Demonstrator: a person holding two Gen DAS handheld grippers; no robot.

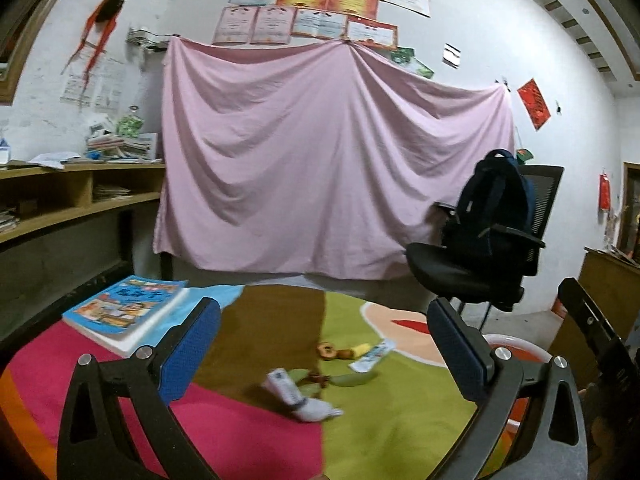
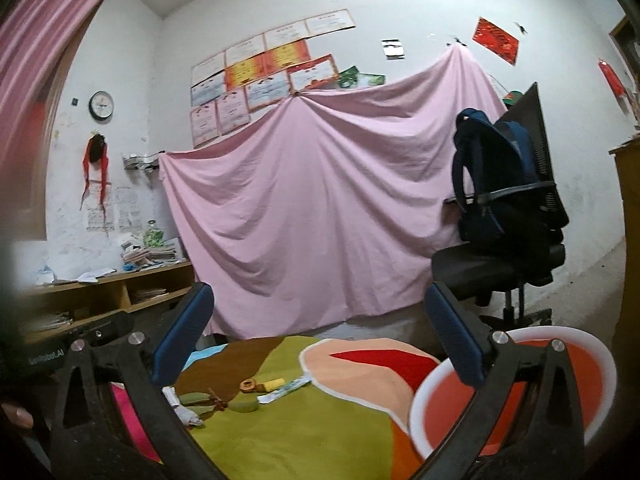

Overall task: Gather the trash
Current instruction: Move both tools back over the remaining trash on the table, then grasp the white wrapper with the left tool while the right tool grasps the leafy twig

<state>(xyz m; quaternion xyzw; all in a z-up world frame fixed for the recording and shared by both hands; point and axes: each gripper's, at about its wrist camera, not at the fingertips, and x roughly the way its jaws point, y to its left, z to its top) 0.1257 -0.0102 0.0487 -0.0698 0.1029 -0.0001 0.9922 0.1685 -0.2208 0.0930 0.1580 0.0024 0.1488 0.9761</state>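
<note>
Several bits of trash lie together on a colourful mat (image 1: pixel 256 440). They are a crumpled white wrapper (image 1: pixel 298 396), a green peel (image 1: pixel 352 379), a brown ring-shaped scrap (image 1: pixel 326 350), a yellow piece (image 1: pixel 362 349) and a white-blue wrapper (image 1: pixel 372 356). My left gripper (image 1: pixel 324 352) hovers open in front of them, nothing between its blue pads. The right wrist view shows the same pile, with the ring scrap (image 2: pixel 250 385), green peel (image 2: pixel 244 406) and flat wrapper (image 2: pixel 286 392). My right gripper (image 2: pixel 320 336) is open and empty above the mat. An orange bin with a white rim (image 2: pixel 416 408) sits just right of the pile.
Two stacked books (image 1: pixel 124 312) lie on the mat's far left. A black office chair carrying a dark backpack (image 1: pixel 492 208) stands at the back right. A pink sheet (image 1: pixel 320 152) hangs across the wall, with wooden shelves (image 1: pixel 60 200) to its left.
</note>
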